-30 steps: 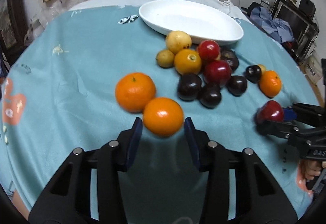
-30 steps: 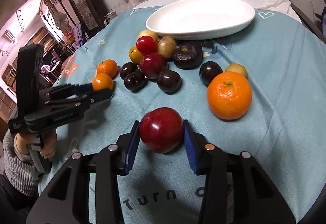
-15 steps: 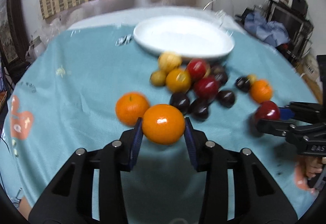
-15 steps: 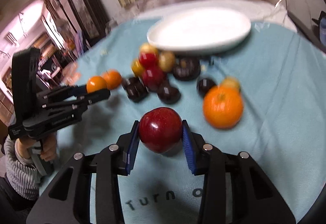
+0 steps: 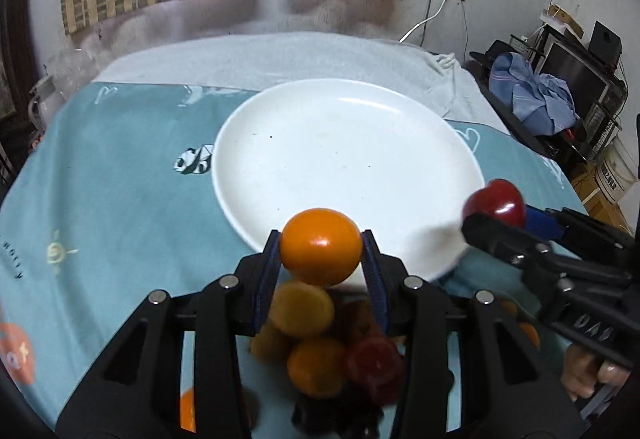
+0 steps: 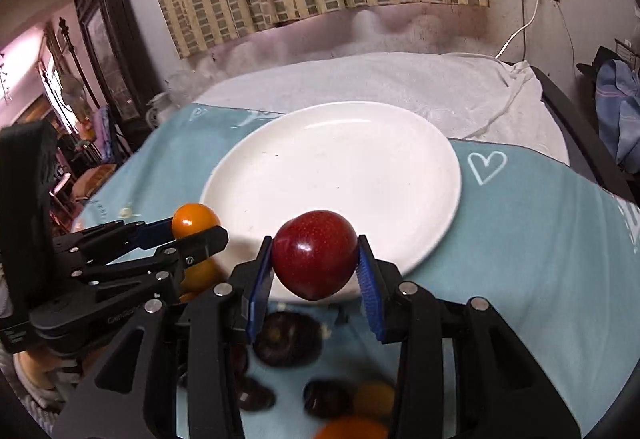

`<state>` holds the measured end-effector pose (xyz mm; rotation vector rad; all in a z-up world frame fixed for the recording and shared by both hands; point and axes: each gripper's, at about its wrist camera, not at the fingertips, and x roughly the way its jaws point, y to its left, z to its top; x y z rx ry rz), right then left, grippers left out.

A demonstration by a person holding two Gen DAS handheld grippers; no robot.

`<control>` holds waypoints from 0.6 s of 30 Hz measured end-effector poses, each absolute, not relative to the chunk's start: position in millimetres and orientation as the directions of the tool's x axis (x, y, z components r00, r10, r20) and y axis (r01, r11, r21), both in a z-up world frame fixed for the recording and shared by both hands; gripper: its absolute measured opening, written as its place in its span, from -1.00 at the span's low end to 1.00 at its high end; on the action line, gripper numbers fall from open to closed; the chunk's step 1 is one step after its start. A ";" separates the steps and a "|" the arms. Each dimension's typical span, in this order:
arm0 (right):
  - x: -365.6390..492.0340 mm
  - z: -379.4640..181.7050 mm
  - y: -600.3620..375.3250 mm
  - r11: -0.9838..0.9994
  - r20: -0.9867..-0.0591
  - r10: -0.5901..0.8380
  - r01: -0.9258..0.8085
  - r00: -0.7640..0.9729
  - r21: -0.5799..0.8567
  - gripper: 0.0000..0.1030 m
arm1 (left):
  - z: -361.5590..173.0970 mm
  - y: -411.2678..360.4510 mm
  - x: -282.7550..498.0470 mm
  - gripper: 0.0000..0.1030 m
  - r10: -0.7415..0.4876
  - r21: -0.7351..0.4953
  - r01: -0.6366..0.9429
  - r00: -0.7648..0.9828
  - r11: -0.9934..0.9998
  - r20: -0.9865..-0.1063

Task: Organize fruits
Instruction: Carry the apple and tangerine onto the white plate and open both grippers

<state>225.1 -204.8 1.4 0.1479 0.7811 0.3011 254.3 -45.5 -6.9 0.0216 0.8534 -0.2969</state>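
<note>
Left gripper (image 5: 320, 259) clamps an orange (image 5: 320, 245), right gripper (image 6: 316, 267) an apple (image 6: 315, 254) — early release at the plate (image 5: 280, 143) near rim risks roll-off.

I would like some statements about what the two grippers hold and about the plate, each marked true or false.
1. The left gripper is shut on an orange. True.
2. The right gripper holds a yellow fruit. False: it is shut on a red apple.
3. The white plate already has fruit lying on it. False: no fruit lies on it; both held fruits are at its near rim.
4. More fruit lies on the blue cloth below the grippers. True.
5. The plate stands on the white towel. False: it stands on the blue cloth, and the towel lies behind it.
</note>
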 end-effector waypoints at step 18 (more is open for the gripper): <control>143.2 22.6 -219.3 0.943 -0.559 0.329 -0.232 0.761 0.240 0.20 | -0.8 31.2 204.2 0.53 -0.171 -0.105 0.136 0.712 0.985 -0.681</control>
